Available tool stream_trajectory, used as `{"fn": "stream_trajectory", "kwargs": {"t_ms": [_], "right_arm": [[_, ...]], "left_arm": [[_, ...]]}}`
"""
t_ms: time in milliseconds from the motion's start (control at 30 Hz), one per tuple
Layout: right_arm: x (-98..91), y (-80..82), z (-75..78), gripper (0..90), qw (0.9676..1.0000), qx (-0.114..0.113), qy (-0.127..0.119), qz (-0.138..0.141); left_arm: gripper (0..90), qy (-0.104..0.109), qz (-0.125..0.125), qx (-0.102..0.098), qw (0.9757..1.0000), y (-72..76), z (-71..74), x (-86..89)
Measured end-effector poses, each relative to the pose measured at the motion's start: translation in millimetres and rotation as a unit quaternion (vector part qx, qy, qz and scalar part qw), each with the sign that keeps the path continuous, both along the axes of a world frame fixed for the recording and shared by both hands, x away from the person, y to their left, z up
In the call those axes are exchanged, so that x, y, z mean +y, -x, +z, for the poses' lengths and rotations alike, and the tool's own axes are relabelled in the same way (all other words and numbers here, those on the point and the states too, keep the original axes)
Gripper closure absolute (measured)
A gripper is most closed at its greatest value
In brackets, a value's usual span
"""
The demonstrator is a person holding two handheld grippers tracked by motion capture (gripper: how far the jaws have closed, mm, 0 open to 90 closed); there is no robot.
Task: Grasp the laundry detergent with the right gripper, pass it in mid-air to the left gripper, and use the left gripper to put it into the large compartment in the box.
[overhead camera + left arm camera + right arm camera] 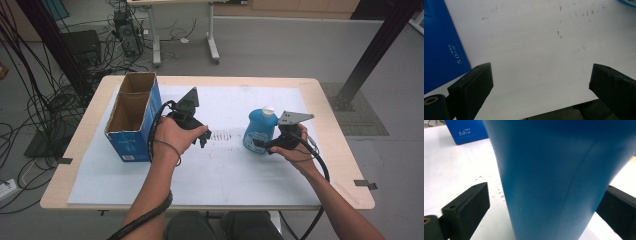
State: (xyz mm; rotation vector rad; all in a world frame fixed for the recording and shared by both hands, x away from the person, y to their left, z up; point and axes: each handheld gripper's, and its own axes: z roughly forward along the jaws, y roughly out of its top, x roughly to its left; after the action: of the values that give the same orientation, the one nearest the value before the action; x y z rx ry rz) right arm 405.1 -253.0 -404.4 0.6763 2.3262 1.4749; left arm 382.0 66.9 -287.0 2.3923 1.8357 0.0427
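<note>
Open white mat (220,165) lies between the blue carton (134,117) at left and the blue bottle (260,129) at right; passage there is unobstructed, apart from the left gripper (202,136) held over it. The near strip of the mat is free across its width. The bottle stands between the spread jaws of the right gripper (261,145), blocking its forward path. The carton stands upright with its top open at the far left.

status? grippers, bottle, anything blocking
Left gripper open, empty, beside blue box. Right gripper open, jaws astride blue bottle, gap at one jaw. Nothing in the way.
</note>
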Motion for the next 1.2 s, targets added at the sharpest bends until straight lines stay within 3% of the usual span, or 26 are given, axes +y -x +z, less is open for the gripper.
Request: {"fn": "stream_trajectory", "kwargs": {"t_ms": [633, 1200], "right_arm": [[-0.7, -3.6, -2.5, 17.4, 1.0000, 0.004, -0.001, 0.008], [0.0, -6.1, -4.7, 36.9, 0.9998, 0.001, 0.003, 0.017]], "left_arm": [[5.4, 0.000, -0.003, 0.000, 1.0000, 0.4, 0.2, 1.0], [5.5, 0.001, -0.006, -0.005, 1.0000, 1.0, 2.5, -1.5]]}}
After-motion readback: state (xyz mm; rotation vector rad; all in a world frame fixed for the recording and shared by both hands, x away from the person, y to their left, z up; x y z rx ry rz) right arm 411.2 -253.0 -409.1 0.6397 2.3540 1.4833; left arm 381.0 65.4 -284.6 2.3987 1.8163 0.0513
